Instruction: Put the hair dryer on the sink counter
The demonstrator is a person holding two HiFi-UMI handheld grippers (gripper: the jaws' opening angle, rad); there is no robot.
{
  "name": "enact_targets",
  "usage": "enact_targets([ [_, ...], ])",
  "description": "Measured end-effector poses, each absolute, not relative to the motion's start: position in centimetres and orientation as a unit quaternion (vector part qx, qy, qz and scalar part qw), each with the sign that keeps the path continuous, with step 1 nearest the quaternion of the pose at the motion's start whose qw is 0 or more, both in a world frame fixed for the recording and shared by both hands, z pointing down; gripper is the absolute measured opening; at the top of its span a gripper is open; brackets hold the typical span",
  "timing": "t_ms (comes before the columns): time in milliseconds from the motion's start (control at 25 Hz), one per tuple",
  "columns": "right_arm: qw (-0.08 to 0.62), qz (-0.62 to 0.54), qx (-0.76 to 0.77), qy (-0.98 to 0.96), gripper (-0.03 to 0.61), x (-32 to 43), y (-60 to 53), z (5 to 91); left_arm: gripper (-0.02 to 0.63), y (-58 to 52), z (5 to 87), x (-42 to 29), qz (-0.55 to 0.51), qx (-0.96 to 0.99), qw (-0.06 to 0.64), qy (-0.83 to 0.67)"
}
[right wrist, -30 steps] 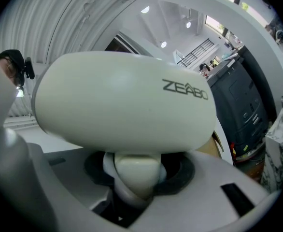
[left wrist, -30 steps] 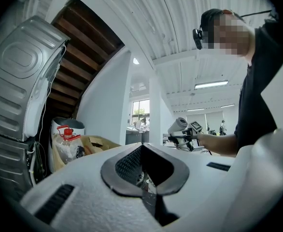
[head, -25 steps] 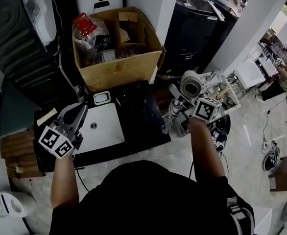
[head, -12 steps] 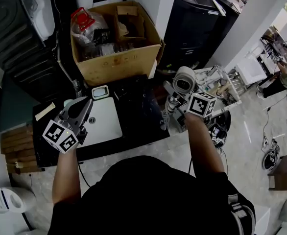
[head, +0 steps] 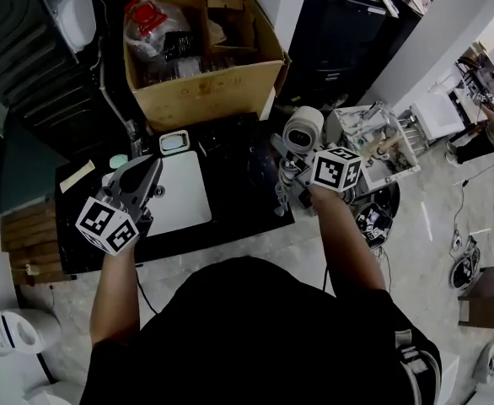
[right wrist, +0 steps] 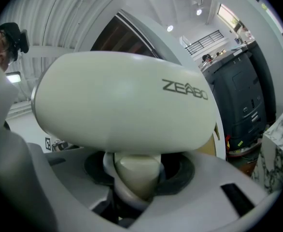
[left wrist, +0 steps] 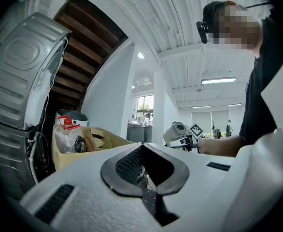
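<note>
Blocking most of the right gripper view, the hair dryer (right wrist: 127, 100) hid the surface (head: 243, 194); right hand-held gripper (head: 292, 174) pinched its handle, left hand-held gripper (head: 155, 164) was pressed together.

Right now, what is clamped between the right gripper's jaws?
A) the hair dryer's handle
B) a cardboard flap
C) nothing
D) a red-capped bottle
A: in the right gripper view the right gripper has its jaws closed on the handle of the cream hair dryer, whose body fills the frame above.
</note>
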State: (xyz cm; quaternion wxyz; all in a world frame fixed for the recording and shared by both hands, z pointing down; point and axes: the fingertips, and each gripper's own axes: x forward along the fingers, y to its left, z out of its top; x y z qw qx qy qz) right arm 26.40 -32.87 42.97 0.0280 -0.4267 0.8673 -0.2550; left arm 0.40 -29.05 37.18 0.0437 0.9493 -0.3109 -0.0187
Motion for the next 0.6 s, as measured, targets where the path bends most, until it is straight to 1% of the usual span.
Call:
enact_targets([
  [320, -0.018, -0.275, -0.424, 0.863, 0.164, 25.0, -33.8, 47.7, 0.015, -28.8, 38.8, -0.1, -0.011, 0.943, 0.062, -0.326],
  [600, -0.041, -0.319, -0.404, 0.856, 0.164, 23.6, -34.0, 51.7, 0.015, -28.8, 40.4, -0.6, -0.003, 0.941, 0.073, -0.330],
])
